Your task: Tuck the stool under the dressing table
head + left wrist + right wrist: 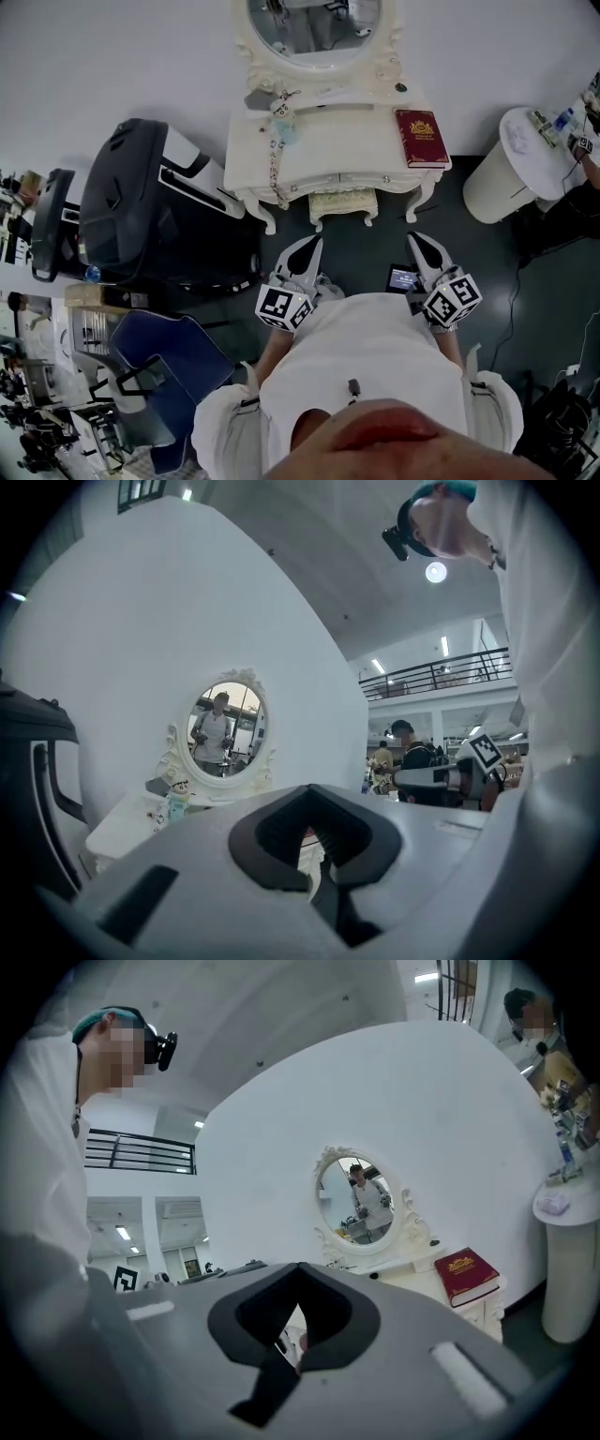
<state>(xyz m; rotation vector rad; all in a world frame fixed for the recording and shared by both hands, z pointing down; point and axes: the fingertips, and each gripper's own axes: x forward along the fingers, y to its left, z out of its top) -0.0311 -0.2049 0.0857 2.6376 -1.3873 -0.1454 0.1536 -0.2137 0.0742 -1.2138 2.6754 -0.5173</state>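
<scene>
A cream-white carved wooden dressing table (375,141) matches the scrolled cream frame of its oval mirror (314,23), set against a plain white wall (112,56). The hardback book (421,138) is dark red with a gold crest; the small figurine (284,120) is pale blue and white. The cream carved stool (343,202) has a pale patterned seat above the dark grey floor (375,248). The left gripper (309,248) and right gripper (419,244) are white and black, and their cubes carry black-and-white square markers. The padded chair (131,197) is black with white panels, the folding seat (178,352) blue, and the round pedestal table (506,164) white.
</scene>
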